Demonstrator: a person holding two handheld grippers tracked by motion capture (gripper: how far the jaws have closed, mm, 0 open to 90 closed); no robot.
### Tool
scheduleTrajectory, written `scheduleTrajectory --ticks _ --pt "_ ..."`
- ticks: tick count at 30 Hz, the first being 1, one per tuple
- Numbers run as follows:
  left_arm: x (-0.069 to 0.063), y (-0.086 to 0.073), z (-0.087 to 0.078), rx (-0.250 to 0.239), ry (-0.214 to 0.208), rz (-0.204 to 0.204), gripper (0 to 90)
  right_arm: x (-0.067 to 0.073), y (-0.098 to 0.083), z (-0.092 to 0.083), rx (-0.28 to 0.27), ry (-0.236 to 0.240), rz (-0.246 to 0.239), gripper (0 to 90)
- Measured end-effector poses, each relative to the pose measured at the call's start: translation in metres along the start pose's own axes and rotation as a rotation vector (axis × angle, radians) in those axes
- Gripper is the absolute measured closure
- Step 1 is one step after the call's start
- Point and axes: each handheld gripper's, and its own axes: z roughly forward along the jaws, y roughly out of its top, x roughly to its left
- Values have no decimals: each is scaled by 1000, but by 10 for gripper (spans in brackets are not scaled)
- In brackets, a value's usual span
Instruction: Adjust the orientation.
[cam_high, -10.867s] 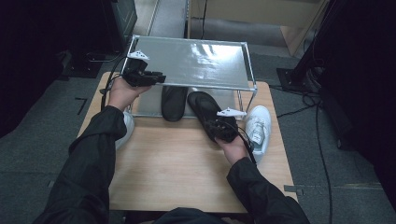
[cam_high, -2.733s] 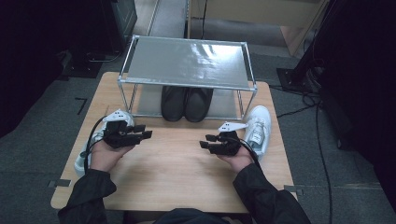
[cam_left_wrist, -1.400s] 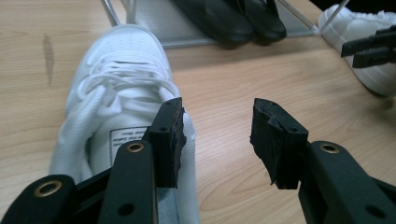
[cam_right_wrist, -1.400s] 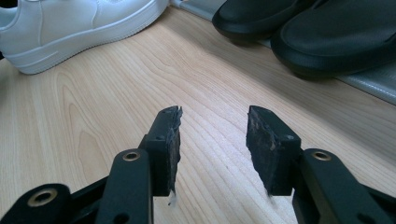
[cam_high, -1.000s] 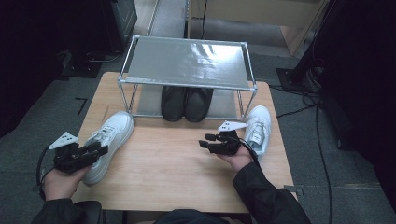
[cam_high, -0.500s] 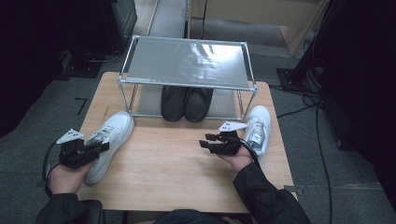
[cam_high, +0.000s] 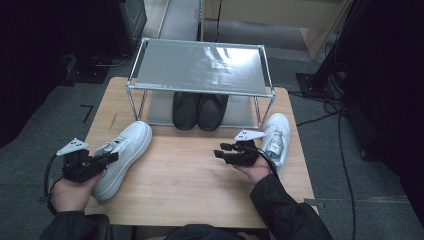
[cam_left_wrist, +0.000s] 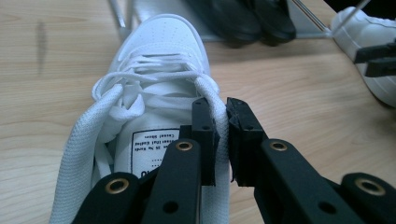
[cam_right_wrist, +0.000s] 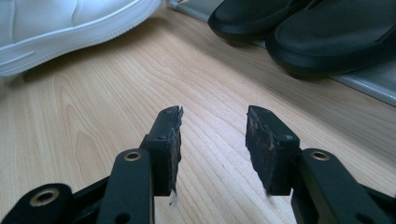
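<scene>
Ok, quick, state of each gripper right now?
Left gripper: just closed, shut on the white sneaker collar.
Right gripper: open, holding nothing, over the table.

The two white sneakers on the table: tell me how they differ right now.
The left white sneaker lies angled at the table's left edge, its collar pinched by the left gripper; the right white sneaker lies straighter at the right edge, untouched, beside the open right gripper. Both are white lace-ups with toes toward the rack.
</scene>
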Motion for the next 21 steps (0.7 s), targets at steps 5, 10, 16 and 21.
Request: scheduleTrajectory --ticks 5,10,16,21 --pt "-20 4 8 -14 -64 9 835 0 0 0 1 2 3 558" --pt "-33 7 20 -4 -97 18 837 1 0 1 8 5 -5 558" --pt "-46 8 33 21 -115 37 836 3 0 1 8 8 -4 560" --pt "-58 8 46 53 -124 72 837 3 0 1 7 12 -6 560"
